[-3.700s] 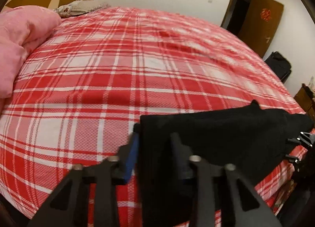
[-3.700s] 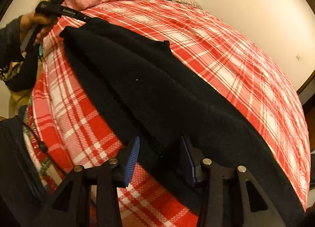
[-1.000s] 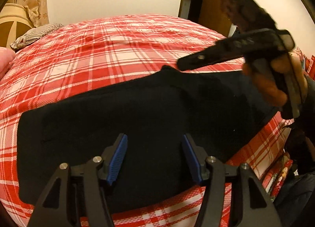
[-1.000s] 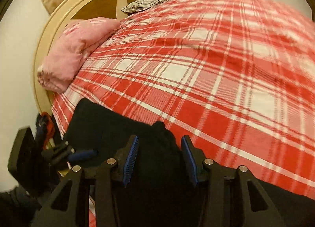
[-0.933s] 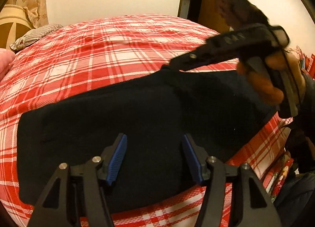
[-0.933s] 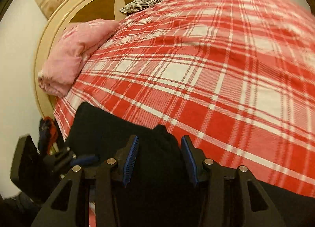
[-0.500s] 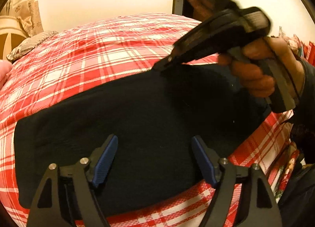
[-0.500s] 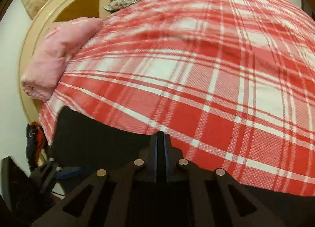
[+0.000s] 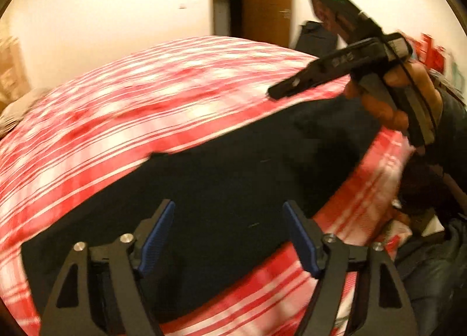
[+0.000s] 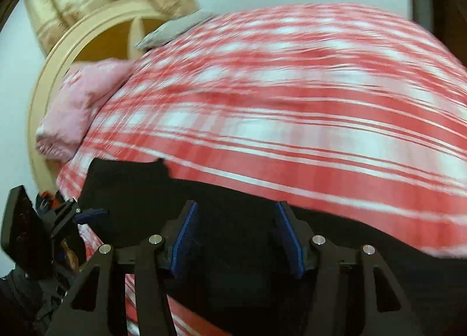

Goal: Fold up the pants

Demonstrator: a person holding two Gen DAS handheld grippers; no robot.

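Pants [image 9: 221, 178]: black, flat on bed [image 9: 122, 108], long axis crosswise before both. Left gripper [image 9: 229, 236] spread, directly above; right gripper [image 10: 236, 234] spread, empty, over opposite end.

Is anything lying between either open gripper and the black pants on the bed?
Nothing visible. The left gripper and right gripper both hang open directly over the pants, with only bare fabric beneath.

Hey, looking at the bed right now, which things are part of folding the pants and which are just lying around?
Part of the job:
black pants
left gripper, open
right gripper, open
plaid bedspread, the folding surface

Just lying about:
pink quilt
striped pillow
dark bag by the door
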